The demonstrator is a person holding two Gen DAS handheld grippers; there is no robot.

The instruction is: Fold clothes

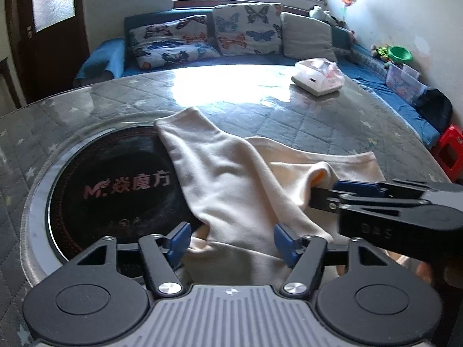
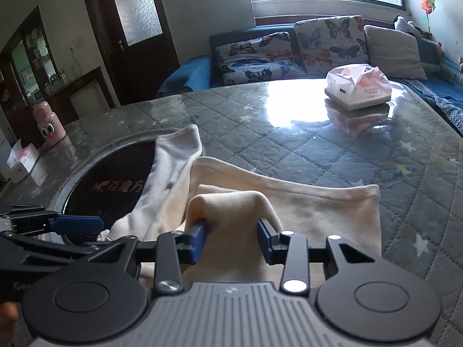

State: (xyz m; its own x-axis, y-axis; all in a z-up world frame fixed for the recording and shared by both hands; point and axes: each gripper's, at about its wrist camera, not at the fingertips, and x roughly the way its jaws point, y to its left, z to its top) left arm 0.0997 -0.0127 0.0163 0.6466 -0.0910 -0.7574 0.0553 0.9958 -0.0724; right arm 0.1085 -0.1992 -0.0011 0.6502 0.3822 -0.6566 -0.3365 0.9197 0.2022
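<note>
A cream-coloured garment (image 1: 231,173) lies crumpled on the glass-topped table, one sleeve or leg stretched over the black round cooktop (image 1: 115,185). My left gripper (image 1: 231,241) is open, its blue pads either side of a bunched part of the cloth near the front edge. My right gripper (image 2: 231,238) is open, with a raised fold of the garment (image 2: 231,202) standing between its pads. The right gripper also shows in the left wrist view (image 1: 327,193) at the right, its tips against the cloth. The left gripper's blue finger (image 2: 78,224) shows at the left of the right wrist view.
A white box in a plastic bag (image 1: 318,76) sits far right on the table (image 1: 332,121). A pink bottle (image 2: 49,124) and a small box (image 2: 21,162) stand at the table's left edge. A blue sofa with butterfly cushions (image 1: 231,29) lies behind.
</note>
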